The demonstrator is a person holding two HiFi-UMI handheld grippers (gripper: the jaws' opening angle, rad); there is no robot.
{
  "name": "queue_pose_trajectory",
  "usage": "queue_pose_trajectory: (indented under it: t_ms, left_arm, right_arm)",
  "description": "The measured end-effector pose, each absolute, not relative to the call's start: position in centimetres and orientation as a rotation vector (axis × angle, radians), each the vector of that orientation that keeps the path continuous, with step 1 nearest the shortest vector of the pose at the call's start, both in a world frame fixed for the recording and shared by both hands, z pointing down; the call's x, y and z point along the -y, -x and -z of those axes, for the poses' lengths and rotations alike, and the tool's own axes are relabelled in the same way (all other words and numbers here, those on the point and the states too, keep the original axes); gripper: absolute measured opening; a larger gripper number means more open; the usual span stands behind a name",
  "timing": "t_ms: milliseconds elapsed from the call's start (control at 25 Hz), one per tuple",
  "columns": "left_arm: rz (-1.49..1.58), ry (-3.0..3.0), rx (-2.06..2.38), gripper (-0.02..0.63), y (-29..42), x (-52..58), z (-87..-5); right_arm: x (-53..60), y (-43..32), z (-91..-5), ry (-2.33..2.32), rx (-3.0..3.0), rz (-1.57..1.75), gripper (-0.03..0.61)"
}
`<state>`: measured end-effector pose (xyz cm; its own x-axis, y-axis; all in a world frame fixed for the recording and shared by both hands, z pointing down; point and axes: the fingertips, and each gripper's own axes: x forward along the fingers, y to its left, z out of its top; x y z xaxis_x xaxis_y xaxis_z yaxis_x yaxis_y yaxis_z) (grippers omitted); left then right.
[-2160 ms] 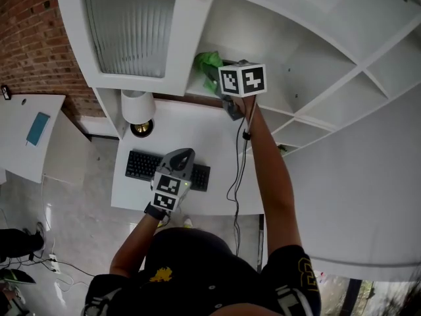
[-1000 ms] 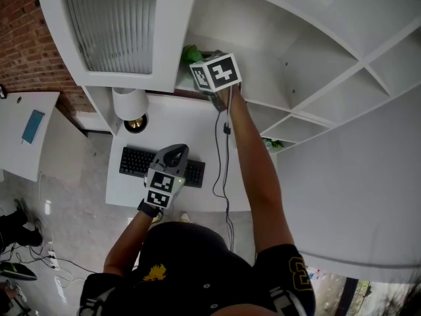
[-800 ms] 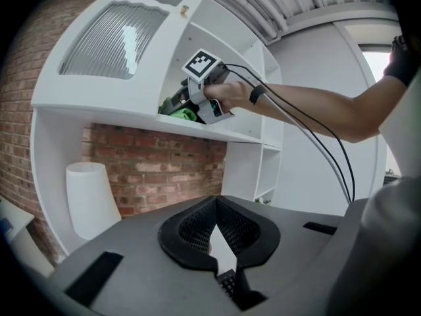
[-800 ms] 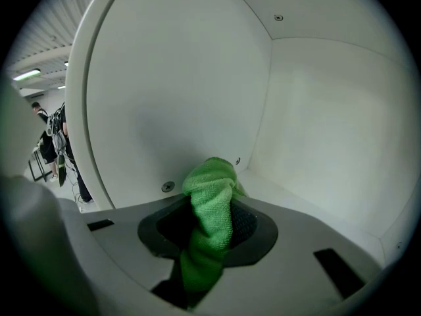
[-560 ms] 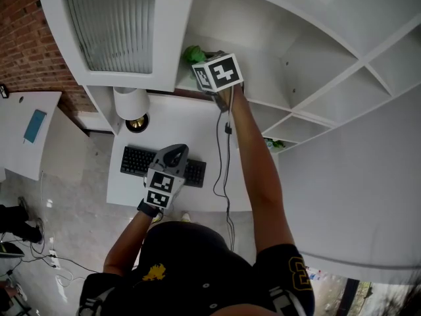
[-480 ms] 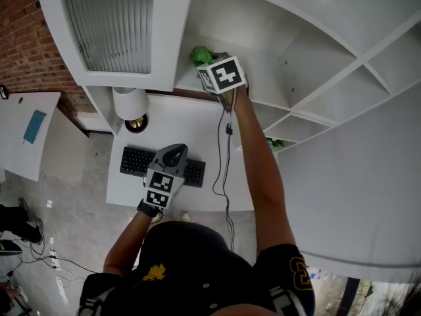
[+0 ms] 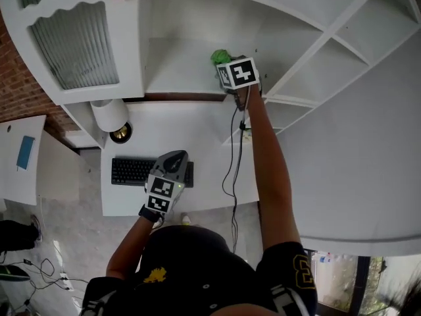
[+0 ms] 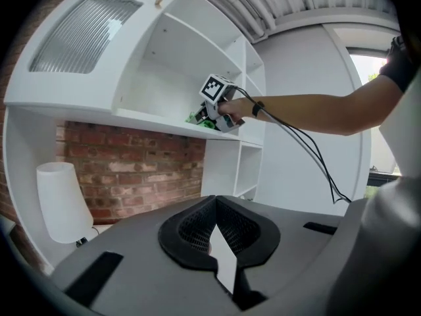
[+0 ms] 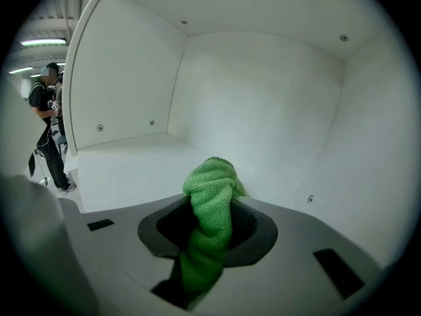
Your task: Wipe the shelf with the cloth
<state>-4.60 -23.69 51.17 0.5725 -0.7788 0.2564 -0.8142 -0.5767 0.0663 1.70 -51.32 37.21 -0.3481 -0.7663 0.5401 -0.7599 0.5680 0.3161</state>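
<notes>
- Up in the open shelf [image 7: 177, 64] above the desk [image 7: 197, 127], the right gripper [image 7: 225, 68] is reaching in toward the right end, close to the side wall.
- Its jaws are clenched on the green cloth [image 9: 209, 206]. A bunched wad sticks out past the tips, pointing at the far right corner.
- From the head view, the cloth [image 7: 220, 56] sits low over the shelf board, but I can't tell if it's actually pressing on it.
- The left gripper [image 7: 176, 158] hangs down by the keyboard [image 7: 131, 171], well away from the action. Its jaws look closed with nothing in them.
- Looks like mid-wipe to me, with most of the board to the left not yet reached.
- What could go wrong:
  - The cloth is only pinched by a rolled-up bit, so drag on the board could tug it out of the jaws.
  - With just that wad in contact, the wipe could skip the corners and leave streaks.
  - It's tight against the right wall, so a careless sweep could knock the gripper body into it.
  - The cable [image 7: 233, 170] dangling off the arm could snag the shelf's near edge on a long pass left.
</notes>
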Motion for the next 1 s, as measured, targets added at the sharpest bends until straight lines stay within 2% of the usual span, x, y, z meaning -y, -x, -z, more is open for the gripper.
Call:
queue_pose_trajectory:
  t_ms: [480, 1000]
  left_arm:
    - [-0.314, -2.650, 1.297, 0.017, 3.4, 22.9, -51.2]
    - [-0.274, -2.640, 1.336, 0.017, 5.3, 21.4, -50.5]
  right_arm:
    - [52.3, -9.0, -37.0, -1.443, 1.978, -0.034, 0.098]
    - [52.1, -10.1, -36.9, -1.500, 1.953, -0.060, 0.098]
